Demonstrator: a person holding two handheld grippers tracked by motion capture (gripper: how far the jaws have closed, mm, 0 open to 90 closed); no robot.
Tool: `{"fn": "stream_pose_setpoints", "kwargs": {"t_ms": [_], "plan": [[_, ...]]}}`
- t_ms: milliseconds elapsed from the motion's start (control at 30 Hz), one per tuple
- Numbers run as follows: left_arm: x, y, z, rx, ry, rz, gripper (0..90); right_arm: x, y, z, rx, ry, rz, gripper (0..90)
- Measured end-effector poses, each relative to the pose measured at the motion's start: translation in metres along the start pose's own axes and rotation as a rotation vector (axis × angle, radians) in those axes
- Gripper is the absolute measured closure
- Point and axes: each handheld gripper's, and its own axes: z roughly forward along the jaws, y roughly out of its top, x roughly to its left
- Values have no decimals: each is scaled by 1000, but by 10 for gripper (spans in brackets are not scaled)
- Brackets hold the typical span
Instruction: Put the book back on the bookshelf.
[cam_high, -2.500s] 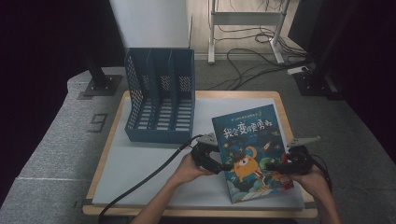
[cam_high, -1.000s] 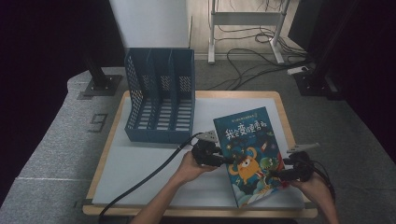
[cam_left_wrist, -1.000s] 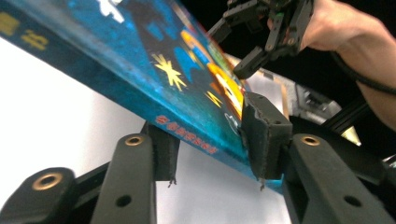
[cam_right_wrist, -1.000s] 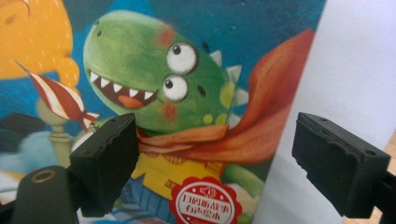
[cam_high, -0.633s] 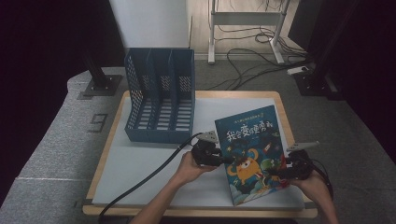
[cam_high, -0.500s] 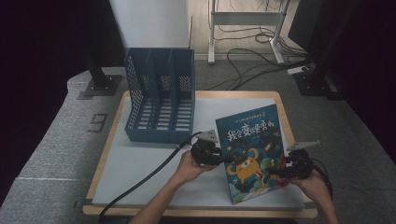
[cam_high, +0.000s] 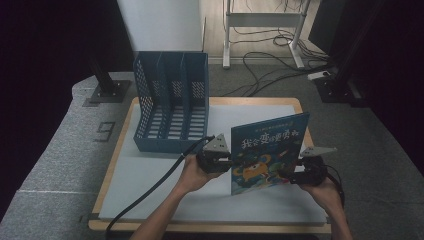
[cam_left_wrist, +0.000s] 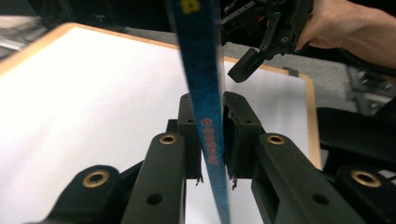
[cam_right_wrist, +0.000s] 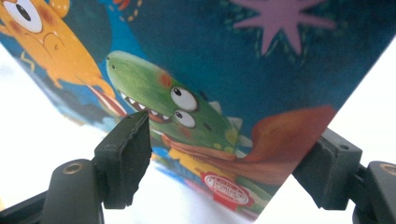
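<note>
A children's book with a blue cover and cartoon monsters stands tilted up on the white board, its cover facing me. My left gripper holds its left edge; its jaws have just been closing and now pinch the thin blue edge between the pads. My right gripper sits at the book's lower right side. Its jaws have just been closing a little but stand wide, with the book's lower corner ahead between them, untouched by the pads.
A blue three-slot file holder stands at the board's back left. The board's wooden rim runs around it. Cables and desk legs lie on the floor behind. The left gripper's cable trails toward the front.
The book has gone from lying flat to standing tilted up. My left gripper has shut on its left edge and risen with it. My right gripper has shifted slightly along the right side.
</note>
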Motion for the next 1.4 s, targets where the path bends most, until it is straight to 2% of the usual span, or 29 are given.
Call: {"fn": "stream_pose_setpoints", "kwargs": {"t_ms": [100,167,233,367,433,500,533,667,700,833,967,1100,1133,1267,1300,1367,1400], "plan": [[-5,-1,-3,2,16,46,796,3,2,4,-22,-5,-20,238],[-10,-3,-4,-8,29,48,796,6,2,5,-24,-16,-36,237],[-12,-6,-3,-33,31,35,794,5,1,5,-35,-13,-40,243],[-12,-10,-1,-52,45,32,780,4,-1,4,-58,-8,-39,259],[-13,-11,1,-44,51,34,773,3,-3,4,-71,-5,-39,264],[-14,-17,7,-7,58,39,767,2,-5,4,-89,-4,-38,270],[-14,-17,7,-7,58,39,767,2,-5,4,-89,-4,-38,270],[-13,-22,10,-17,40,12,783,5,-5,5,-99,-17,-34,265],[-13,-22,9,-17,23,13,802,6,-5,6,-97,-27,-41,262],[-14,-23,7,-26,21,19,824,8,-3,8,-93,-37,-53,252],[-11,-27,0,-54,32,13,825,11,4,15,-96,-35,-71,250],[-8,-31,-8,-60,54,1,827,13,11,24,-102,-20,-84,245],[-7,-35,-13,-61,71,-6,827,15,17,32,-107,-10,-92,231],[-5,-40,-21,-55,92,-14,826,19,24,42,-108,2,-103,218],[-3,-45,-27,-57,102,-29,826,22,29,48,-111,12,-118,218],[-3,-48,-31,-58,111,-40,826,24,31,51,-113,16,-123,218],[-2,-51,-35,-59,118,-47,826,28,36,60,-118,32,-138,217]]}}
